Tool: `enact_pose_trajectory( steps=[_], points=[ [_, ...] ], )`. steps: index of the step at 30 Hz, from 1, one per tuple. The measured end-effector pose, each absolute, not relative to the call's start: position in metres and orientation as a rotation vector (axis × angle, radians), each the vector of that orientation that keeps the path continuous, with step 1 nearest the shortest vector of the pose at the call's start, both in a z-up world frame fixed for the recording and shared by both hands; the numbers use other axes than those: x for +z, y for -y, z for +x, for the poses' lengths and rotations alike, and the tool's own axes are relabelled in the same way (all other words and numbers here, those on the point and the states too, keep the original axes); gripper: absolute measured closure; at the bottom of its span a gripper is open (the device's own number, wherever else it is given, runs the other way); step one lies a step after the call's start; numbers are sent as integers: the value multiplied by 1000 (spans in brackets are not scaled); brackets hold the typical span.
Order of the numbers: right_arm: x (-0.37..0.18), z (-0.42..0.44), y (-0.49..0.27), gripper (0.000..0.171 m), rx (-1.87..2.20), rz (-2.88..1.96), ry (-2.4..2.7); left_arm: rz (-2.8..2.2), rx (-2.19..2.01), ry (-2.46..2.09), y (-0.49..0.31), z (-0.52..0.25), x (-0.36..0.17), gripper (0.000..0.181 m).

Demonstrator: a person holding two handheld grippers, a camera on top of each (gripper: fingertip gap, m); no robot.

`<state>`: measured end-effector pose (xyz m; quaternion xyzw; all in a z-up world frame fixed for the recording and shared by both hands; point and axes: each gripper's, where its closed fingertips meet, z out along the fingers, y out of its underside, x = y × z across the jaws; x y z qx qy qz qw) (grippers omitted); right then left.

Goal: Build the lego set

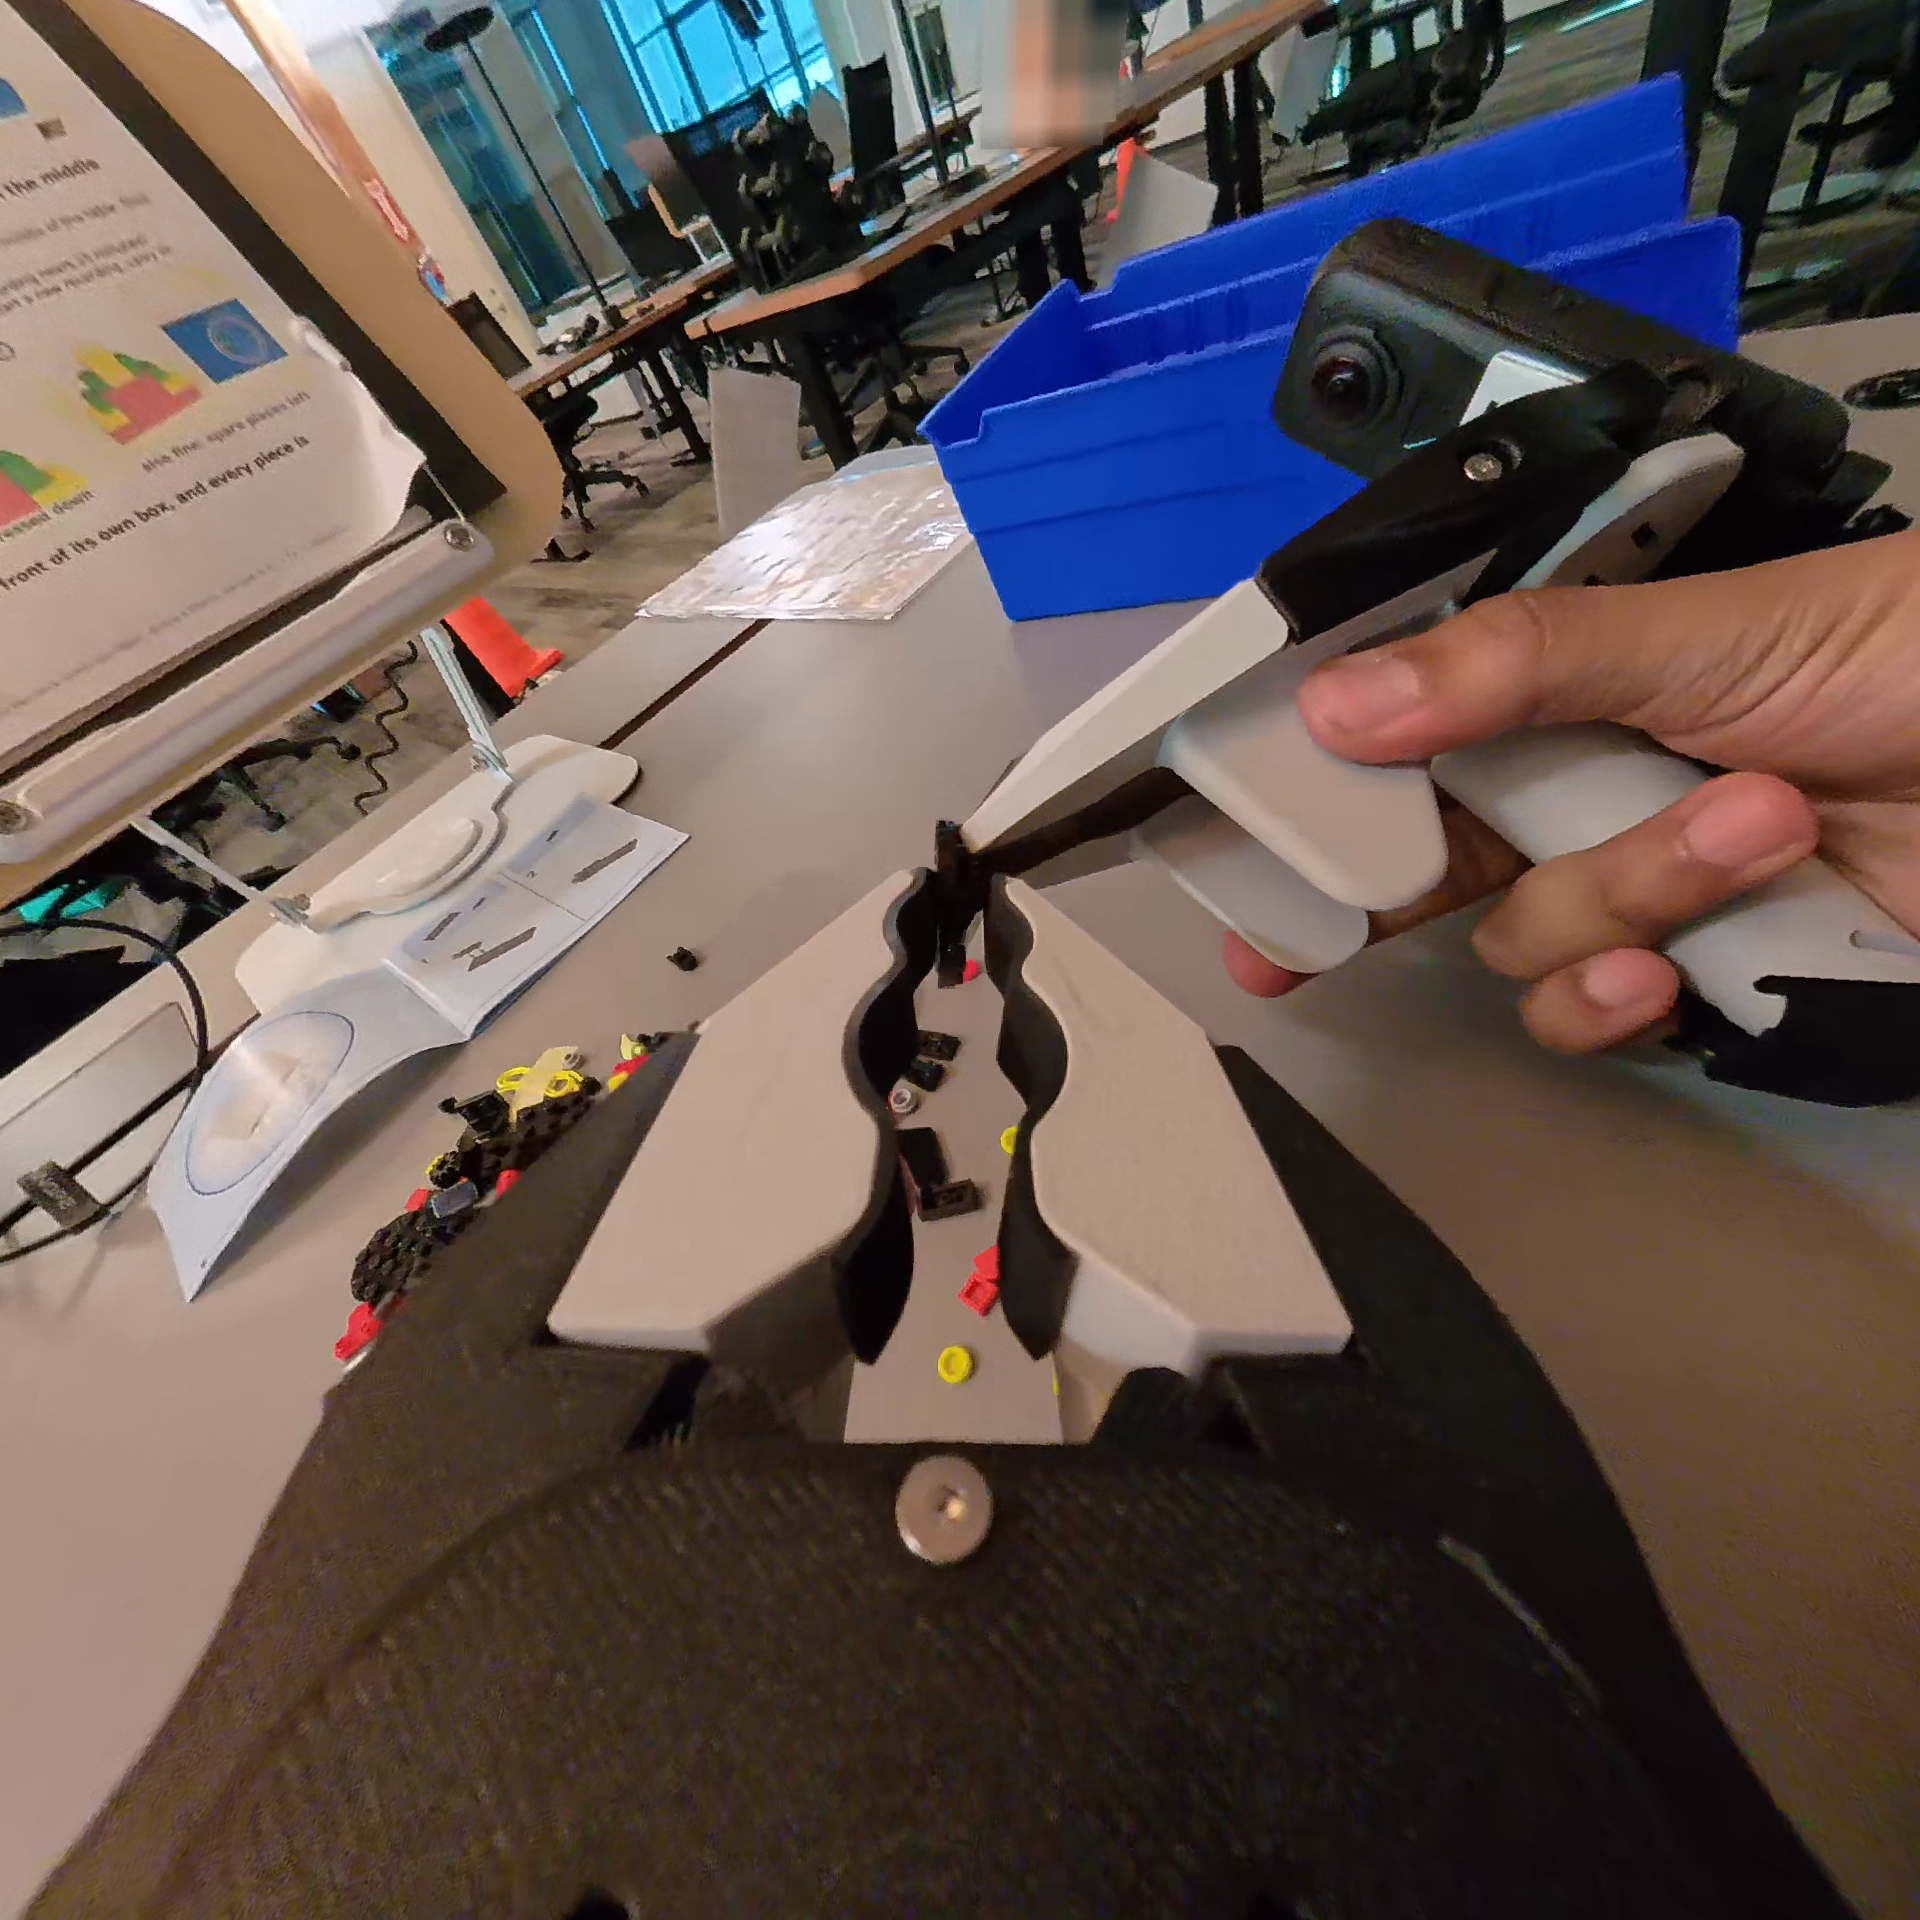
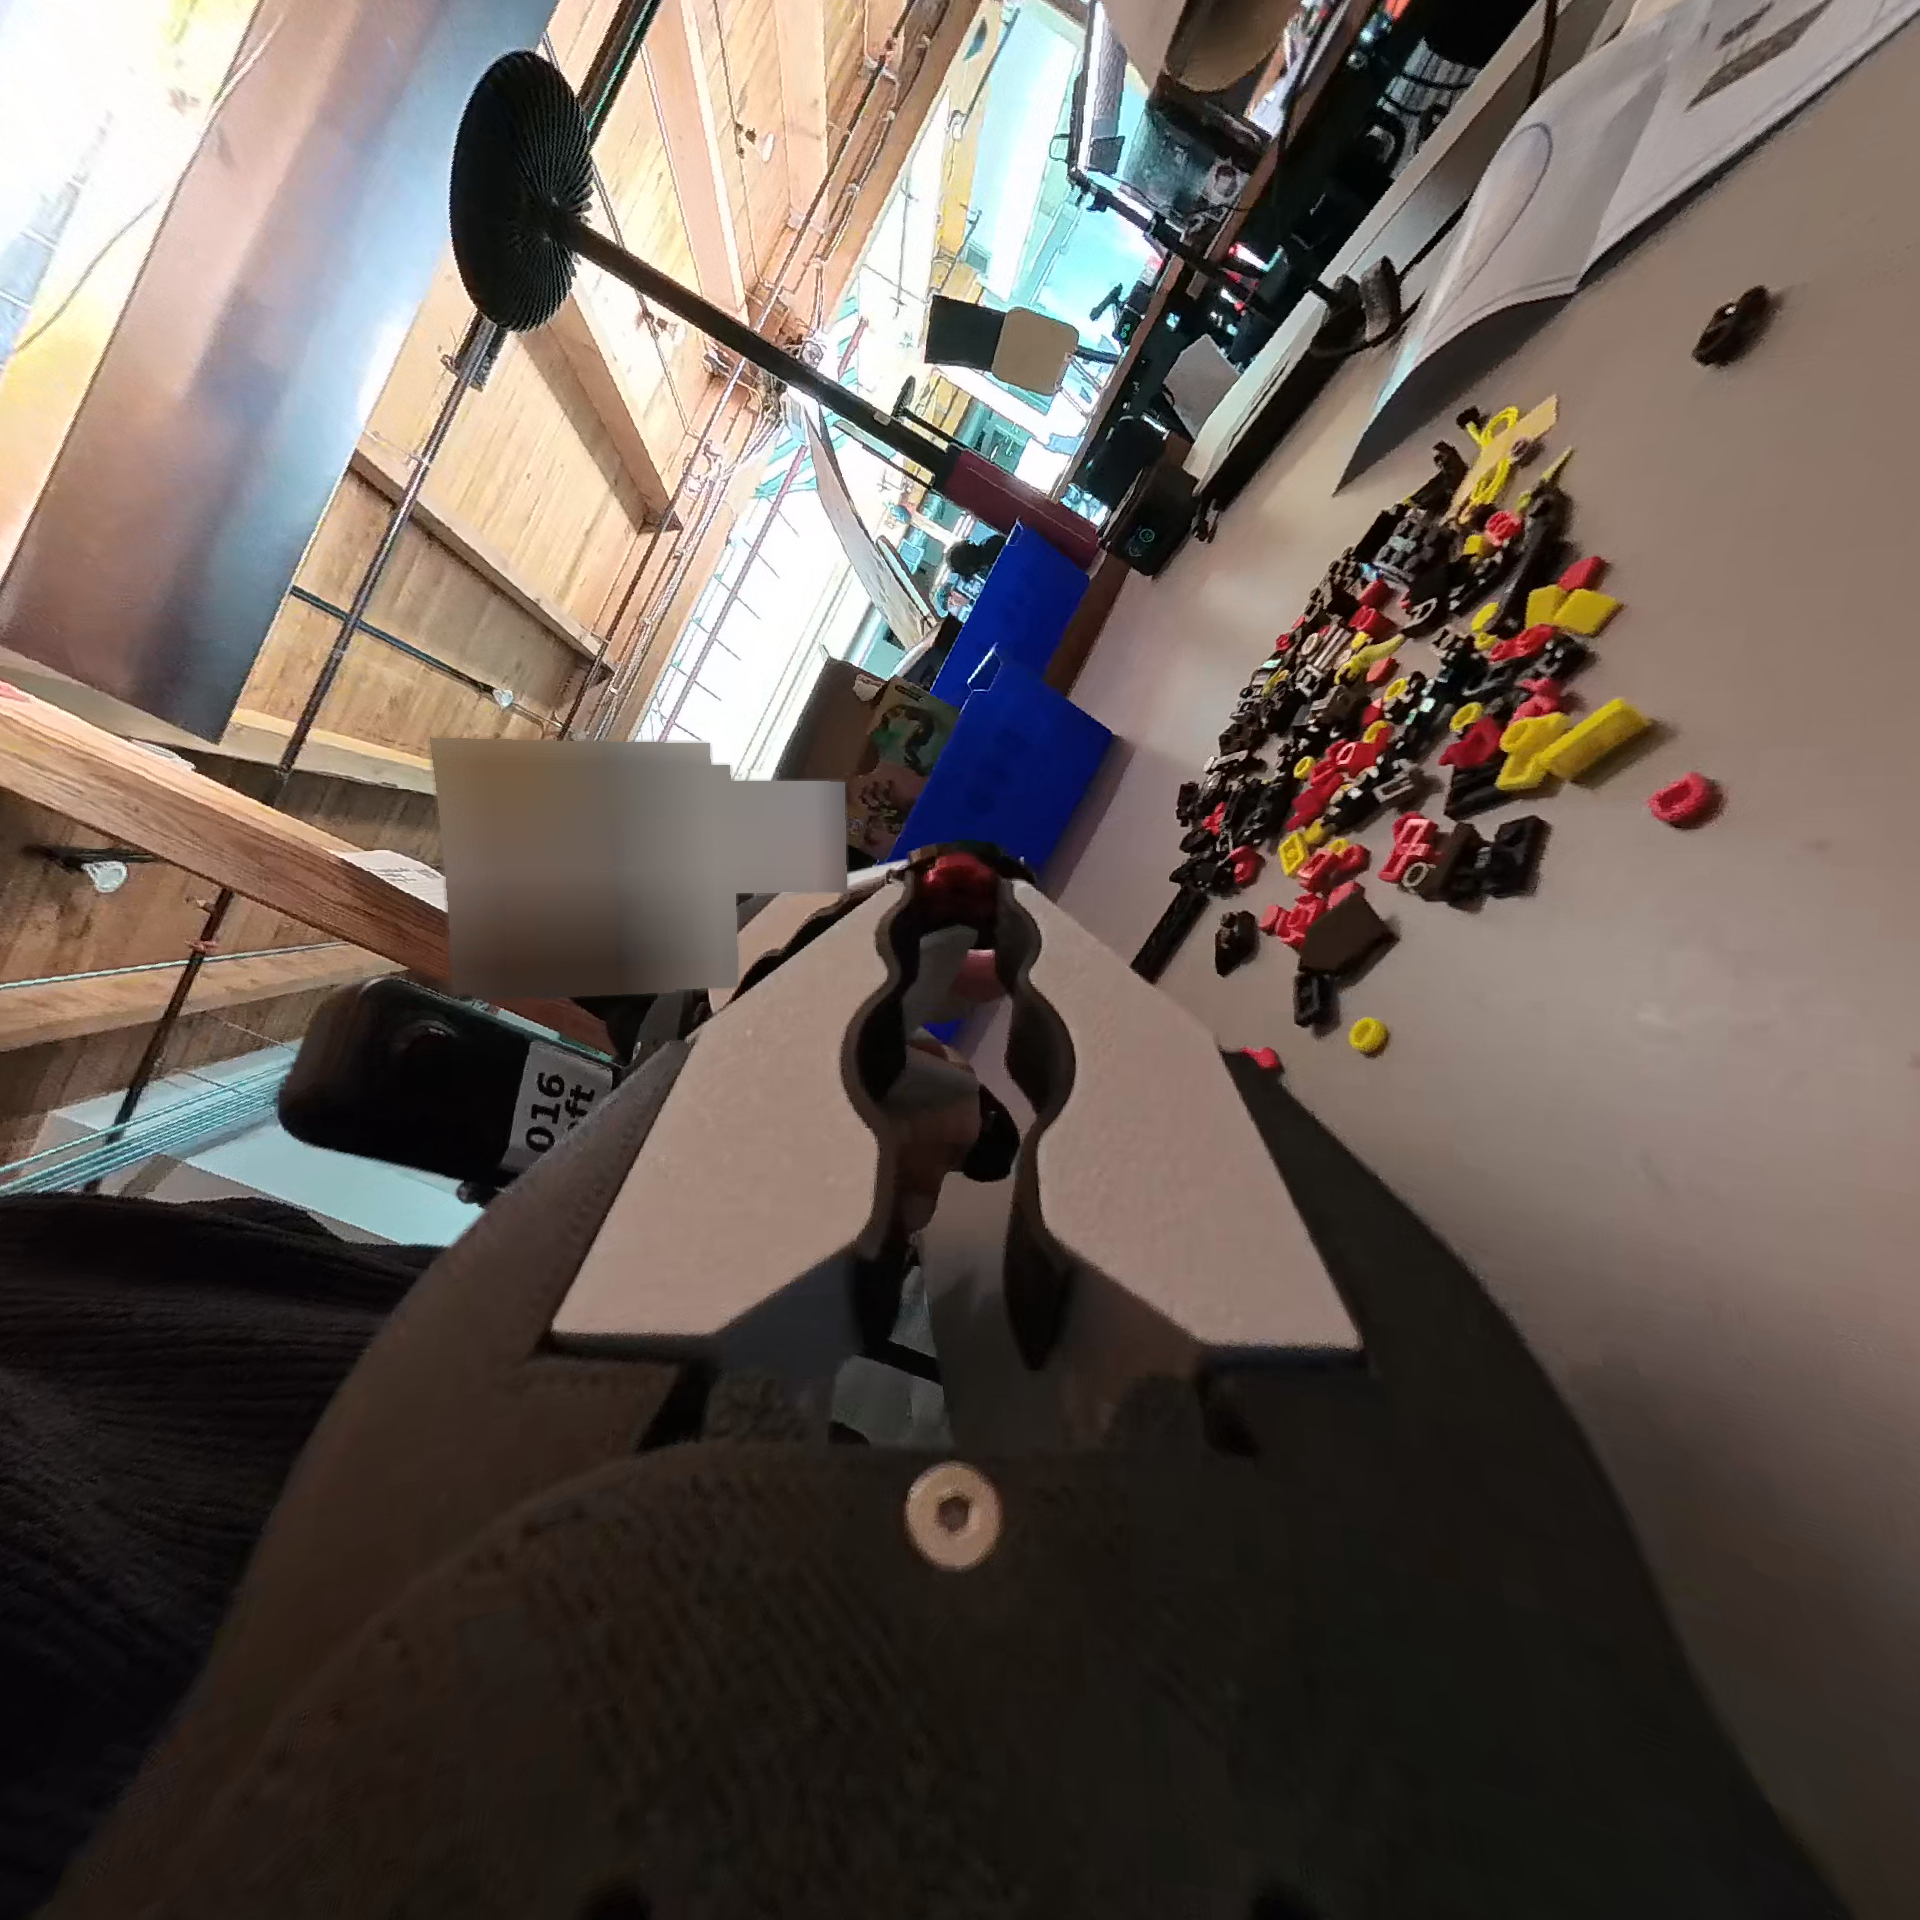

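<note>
My left gripper [image 1: 951, 904] is shut on a thin black lego piece [image 1: 949, 935] and holds it upright above the grey table [image 1: 1558, 1247]. My right gripper [image 1: 971, 831], held by a hand [image 1: 1662, 748], comes in from the right, and its tips touch the top of that black piece. In the right wrist view my right gripper [image 2: 958, 883] is shut on a small red piece [image 2: 948, 876]. Loose black, red and yellow pieces [image 2: 1403, 717] lie in a pile on the table. They also show in the left wrist view [image 1: 488, 1132], below and left of my left gripper.
An open instruction booklet [image 1: 343, 1029] lies left of the pile. A stand with a printed sheet [image 1: 156, 364] rises at the far left. A blue bin [image 1: 1143, 447] and a clear plastic bag [image 1: 821, 551] sit at the back. One black piece [image 1: 682, 956] lies apart.
</note>
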<state>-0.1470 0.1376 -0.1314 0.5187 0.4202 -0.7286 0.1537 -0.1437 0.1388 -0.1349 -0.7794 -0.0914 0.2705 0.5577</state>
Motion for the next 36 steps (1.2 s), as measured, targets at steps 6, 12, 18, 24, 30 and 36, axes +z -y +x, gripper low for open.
enact_pose_trajectory(
  steps=[6, 12, 18, 24, 30, 36],
  points=[
    [-137, -152, -160, 171, -2141, 1521, -1265, -1765, 580, 459, -98, -190, -127, 176],
    [-127, -148, -138, 165, -2206, 1290, -2003, -1700, 177, 619, -102, -191, -142, 176],
    [-125, -147, -138, 144, -2239, 1130, -2468, -1389, -529, 761, -109, -170, -125, 177],
    [-127, -137, -120, 133, -2243, 907, -2780, -1222, -909, 814, -115, -157, -122, 177],
    [-129, -135, -114, 133, -2243, 839, -2887, -1233, -1066, 808, -124, -141, -126, 177],
    [-128, -137, -122, 143, -2229, 948, -2760, -1244, -1092, 789, -126, -135, -125, 165]
  ],
)
